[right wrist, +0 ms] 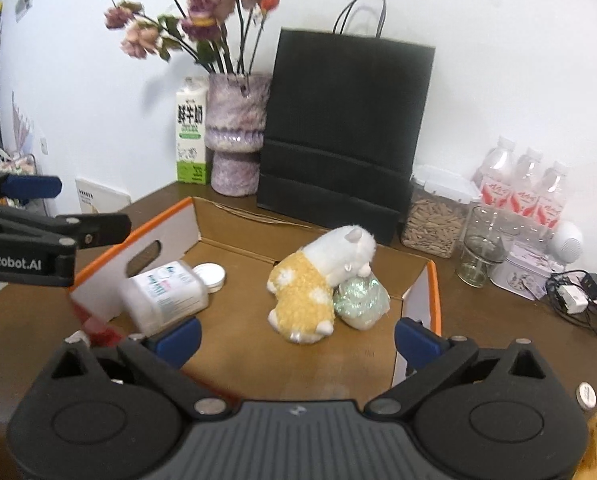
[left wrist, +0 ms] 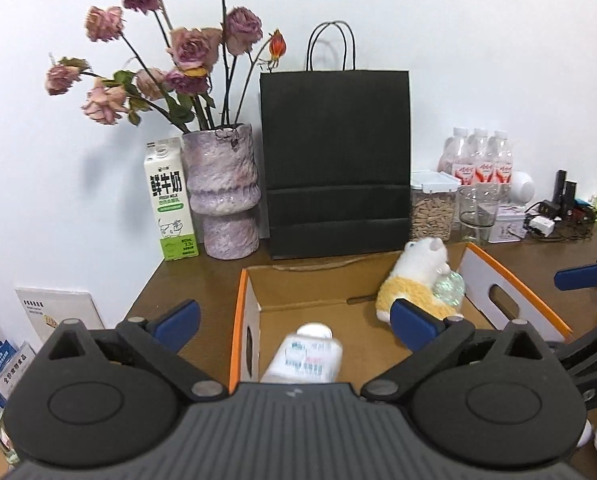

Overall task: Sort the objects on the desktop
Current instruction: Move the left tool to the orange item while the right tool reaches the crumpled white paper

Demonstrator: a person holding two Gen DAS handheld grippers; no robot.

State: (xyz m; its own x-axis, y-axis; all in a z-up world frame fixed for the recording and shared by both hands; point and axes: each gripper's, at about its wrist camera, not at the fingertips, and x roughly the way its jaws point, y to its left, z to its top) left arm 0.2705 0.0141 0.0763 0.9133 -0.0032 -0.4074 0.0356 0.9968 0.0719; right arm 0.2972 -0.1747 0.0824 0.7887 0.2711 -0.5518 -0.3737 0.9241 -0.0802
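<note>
Fuzzy plush toy (right wrist: 318,280) lies in the cardboard box (right wrist: 432,280).

the box (right wrist: 432,280) is open on top, and bare floor lies at its middle and lower centre in the right wrist view. the bottle (right wrist: 166,294) lies along its left wall, the plush (right wrist: 310,288) and a shiny pouch (right wrist: 362,300) crowd right of centre. behind, upper centre, the bag (right wrist: 346,128) and vase (right wrist: 236,132) wall off the rear. jars (right wrist: 432,216) and cables (right wrist: 578,296), somewhat blurred, seem to fill the right edge.
</note>
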